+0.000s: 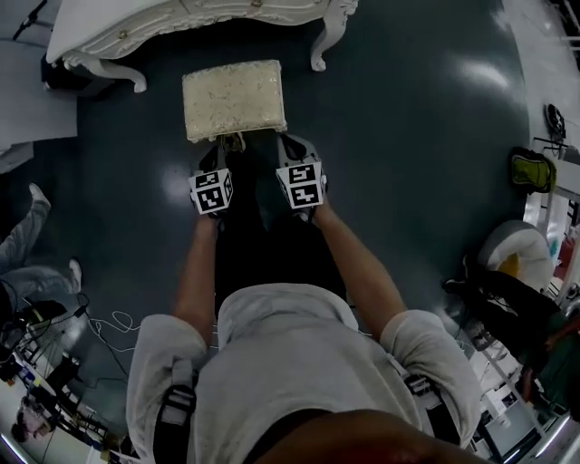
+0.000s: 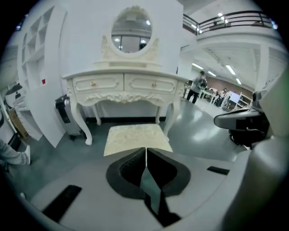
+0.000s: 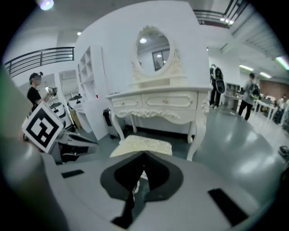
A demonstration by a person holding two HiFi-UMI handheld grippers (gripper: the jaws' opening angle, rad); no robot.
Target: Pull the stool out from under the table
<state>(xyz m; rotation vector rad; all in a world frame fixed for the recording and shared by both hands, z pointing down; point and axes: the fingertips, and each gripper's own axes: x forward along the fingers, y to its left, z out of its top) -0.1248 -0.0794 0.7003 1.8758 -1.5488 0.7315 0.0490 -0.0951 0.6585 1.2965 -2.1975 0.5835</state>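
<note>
the stool point(image 1: 234, 98) stands on the dark floor point(image 1: 408, 181) right at the front edge of the white dressing table point(image 1: 181, 23), between its two front legs, with most of its seat out on your side. your left gripper point(image 1: 225, 147) and right gripper point(image 1: 290, 145) sit side by side at the stool's near edge, likely so both ends get the same tug and it comes straight back. both pairs of jaws are squeezed tight together, and i see nothing caught between them.

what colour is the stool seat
Cream, with a textured pattern; the stool seat shows best in the head view.
</note>
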